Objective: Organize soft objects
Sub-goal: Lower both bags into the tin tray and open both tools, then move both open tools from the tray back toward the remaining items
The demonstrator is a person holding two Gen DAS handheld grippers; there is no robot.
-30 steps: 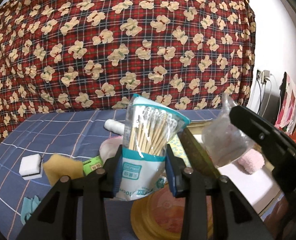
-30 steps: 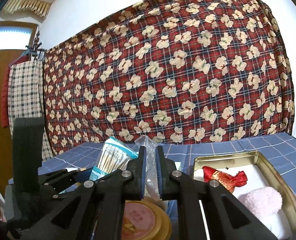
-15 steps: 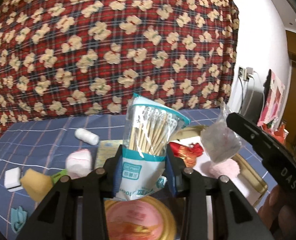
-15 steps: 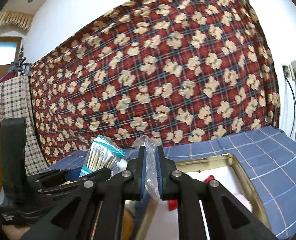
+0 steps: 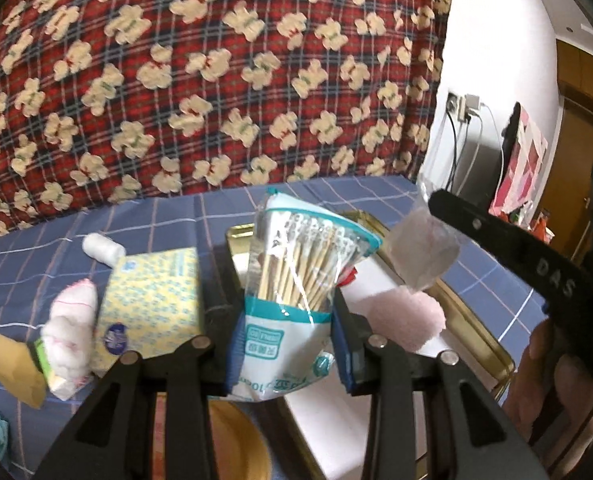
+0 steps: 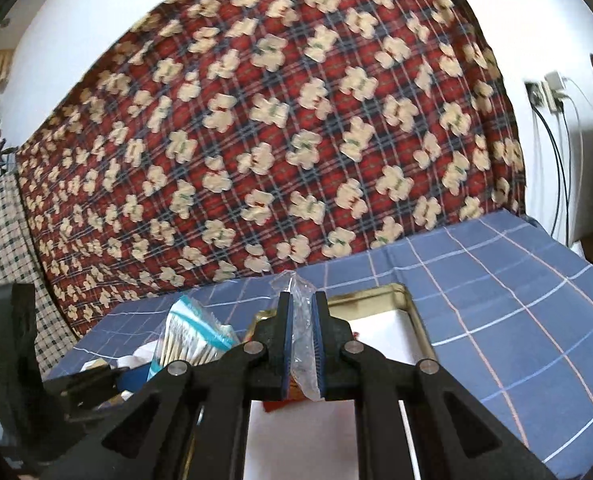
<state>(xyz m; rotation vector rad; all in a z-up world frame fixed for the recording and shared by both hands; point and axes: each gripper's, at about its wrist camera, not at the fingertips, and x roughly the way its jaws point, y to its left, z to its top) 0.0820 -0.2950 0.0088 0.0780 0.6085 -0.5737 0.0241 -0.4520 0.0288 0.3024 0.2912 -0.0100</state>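
Observation:
My left gripper (image 5: 282,344) is shut on a bag of cotton swabs (image 5: 296,280), held upright above the near end of the gold tin (image 5: 468,320). My right gripper (image 6: 301,344) is shut on a clear plastic bag (image 6: 302,336) over the same tin (image 6: 404,300); that bag also shows in the left wrist view (image 5: 424,256), hanging from the right gripper's black finger. A pink fluffy item (image 5: 404,316) lies in the tin. The swab bag shows at left in the right wrist view (image 6: 188,340).
On the blue checked cloth (image 5: 56,256) left of the tin lie a yellow tissue pack (image 5: 152,300), a pink-white plush (image 5: 68,328), a white roll (image 5: 102,248), a tan sponge (image 5: 14,372) and a round gold lid (image 5: 236,444). A red patterned blanket (image 5: 216,60) hangs behind.
Both grippers have moved right and forward over the tin with their bags still held. The tissue pack and plush now sit further left in the left wrist view.

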